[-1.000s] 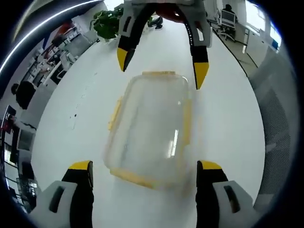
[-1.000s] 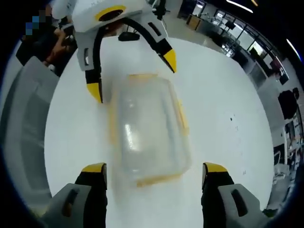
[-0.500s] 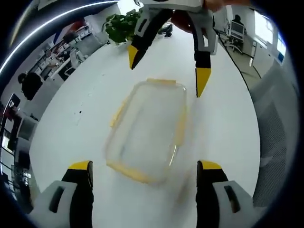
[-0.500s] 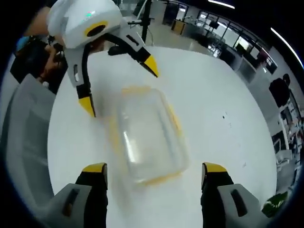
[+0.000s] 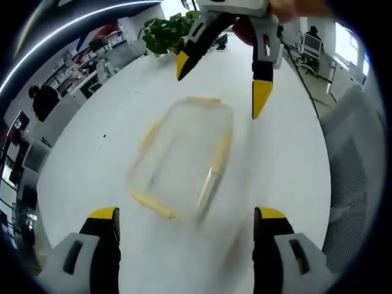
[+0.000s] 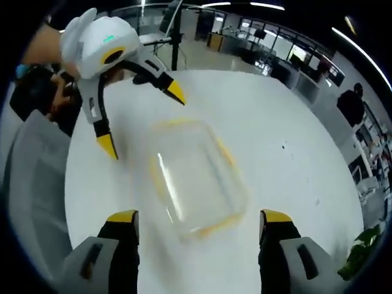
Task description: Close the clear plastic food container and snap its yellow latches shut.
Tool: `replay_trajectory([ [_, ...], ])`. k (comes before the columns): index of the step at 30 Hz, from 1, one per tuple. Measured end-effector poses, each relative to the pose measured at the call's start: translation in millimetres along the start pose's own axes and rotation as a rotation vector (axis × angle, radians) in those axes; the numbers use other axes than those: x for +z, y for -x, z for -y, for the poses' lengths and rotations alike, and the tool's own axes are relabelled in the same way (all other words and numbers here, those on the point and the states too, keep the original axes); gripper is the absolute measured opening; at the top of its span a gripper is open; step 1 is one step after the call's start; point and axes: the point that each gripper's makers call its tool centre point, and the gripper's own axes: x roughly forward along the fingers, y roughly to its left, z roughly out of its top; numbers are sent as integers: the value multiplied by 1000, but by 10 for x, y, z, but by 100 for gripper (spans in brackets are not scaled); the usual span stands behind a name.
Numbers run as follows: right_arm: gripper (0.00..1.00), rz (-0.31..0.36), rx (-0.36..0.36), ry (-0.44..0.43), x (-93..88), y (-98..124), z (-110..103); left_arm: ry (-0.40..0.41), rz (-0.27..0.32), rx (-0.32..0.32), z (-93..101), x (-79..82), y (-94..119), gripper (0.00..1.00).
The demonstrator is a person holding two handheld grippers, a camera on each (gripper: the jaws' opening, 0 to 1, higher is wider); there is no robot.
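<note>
Container: the clear plastic food container [image 5: 180,156] lies on the round white worktop [image 5: 288,159], between your two grippers and touched by neither.
Change: over the last second you have lifted and drawn both grippers back; the container looks smaller in each view than it did, and sits more askew across the frame. The camera moved with your hands, so I would not read that as the box sliding.
Left gripper: your left gripper [image 5: 187,214] has its fingers wide apart, holding nothing; from the right gripper view it hangs above the far end of the box [image 6: 138,116].
Right gripper: your right gripper [image 6: 199,217] is likewise spread and empty; from the left gripper view it hovers beyond the container's far end [image 5: 223,82].
Meaning: you seem to be lining up, not latching. No finger is on a yellow latch [image 5: 153,204] yet.
Hard to tell: motion blur smears the box in both views. You cannot say whether the lid is seated, nor which latches are snapped down or flared out.
Cut off: the worktop's edges run out of frame.
</note>
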Motion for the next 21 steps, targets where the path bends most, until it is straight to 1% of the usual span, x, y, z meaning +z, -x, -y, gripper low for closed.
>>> replay_trajectory([
  [3,81,11,-7,-13,7,33,-17,26,12,9,8,5,28,91],
  [6,81,25,-16,-26,30,67,-30,40,19,13,25,16,47,91],
  [13,81,47,-37,-58,12,121,-77,63,32,24,80,19,94,91],
  [17,81,65,-46,-90,5,147,-102,90,48,34,102,36,120,91],
  [21,81,80,-69,-111,15,177,-117,101,58,39,135,42,138,91],
])
